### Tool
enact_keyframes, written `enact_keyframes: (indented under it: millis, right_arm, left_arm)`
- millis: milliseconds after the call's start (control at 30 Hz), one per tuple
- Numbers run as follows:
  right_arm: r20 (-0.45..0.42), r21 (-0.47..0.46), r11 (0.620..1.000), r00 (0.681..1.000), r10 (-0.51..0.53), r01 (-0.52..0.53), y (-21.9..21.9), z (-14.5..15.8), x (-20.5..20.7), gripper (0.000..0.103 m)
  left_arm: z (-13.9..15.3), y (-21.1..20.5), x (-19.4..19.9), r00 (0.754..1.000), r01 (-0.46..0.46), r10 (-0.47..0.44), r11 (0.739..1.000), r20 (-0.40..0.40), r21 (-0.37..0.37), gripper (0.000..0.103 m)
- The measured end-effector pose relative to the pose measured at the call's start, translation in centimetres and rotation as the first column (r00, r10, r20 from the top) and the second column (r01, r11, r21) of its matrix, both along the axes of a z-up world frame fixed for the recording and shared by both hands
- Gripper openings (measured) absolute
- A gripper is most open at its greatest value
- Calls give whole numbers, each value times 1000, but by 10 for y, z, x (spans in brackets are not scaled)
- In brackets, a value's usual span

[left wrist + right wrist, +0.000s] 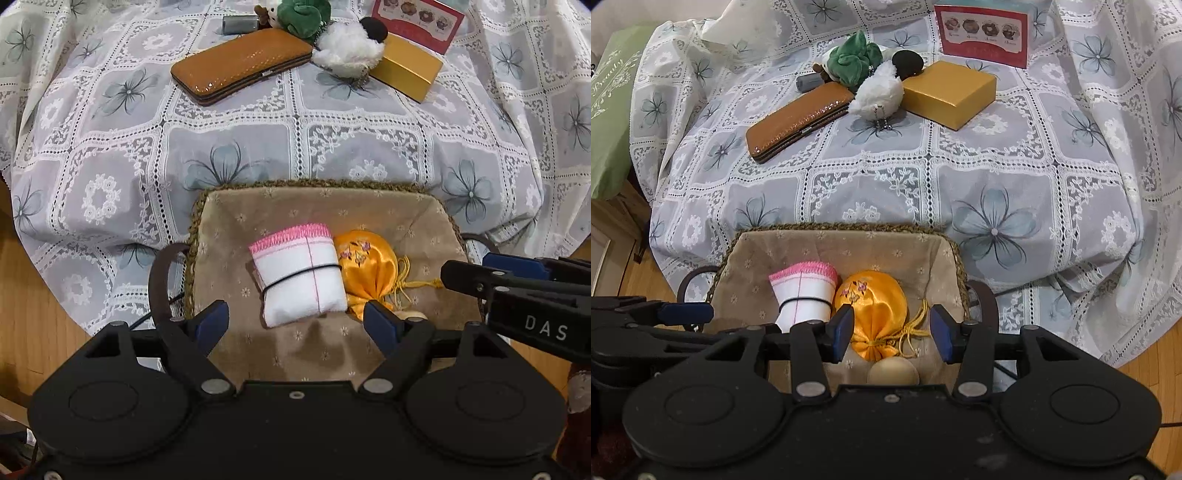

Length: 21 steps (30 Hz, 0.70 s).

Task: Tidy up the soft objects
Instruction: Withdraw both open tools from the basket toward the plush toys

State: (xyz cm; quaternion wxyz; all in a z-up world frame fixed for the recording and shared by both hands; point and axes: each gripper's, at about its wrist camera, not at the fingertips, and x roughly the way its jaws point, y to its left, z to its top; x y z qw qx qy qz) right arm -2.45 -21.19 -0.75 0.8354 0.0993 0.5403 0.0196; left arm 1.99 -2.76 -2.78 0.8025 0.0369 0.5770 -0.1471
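A cloth-lined woven basket (229, 221) (923, 254) sits at the near table edge. In it lie a white rolled cloth with pink trim (301, 280) (807, 295), an orange satin pouch (364, 266) (875, 306) and a cream ball (893, 372). My left gripper (295, 325) is open and empty above the cloth. My right gripper (891, 332) is open and empty above the pouch; it also shows in the left wrist view (517, 280). A green plush (304, 14) (851, 59) and a white fluffy plush (349, 48) (879, 94) lie far back.
A brown wallet (242, 64) (799, 120), a gold box (406, 70) (949, 92), a red card (417, 20) (984, 33) and a small grey cylinder (240, 24) (809, 82) lie on the lace tablecloth (258, 147). A green bag (609, 110) stands at the left. Wooden floor surrounds the table.
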Motion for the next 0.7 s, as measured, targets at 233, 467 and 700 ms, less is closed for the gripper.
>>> enact_keyframes:
  millis: [233,467,700]
  right_arm:
    - [35,1,1000,999,-22,22,-3,4,25,51]
    - [101,-16,998,994,-51,53,-8,13,61,54]
    - [148,-49,997,988,-48,56,-12,17,98,55]
  left_arm:
    - [3,1,20,1000,-18,18,1000,11,-8,76]
    - [9,3,47,997,-38,39,999,62,-9,76]
    - [12,5,80,992,-70,70,998,105,-5,76]
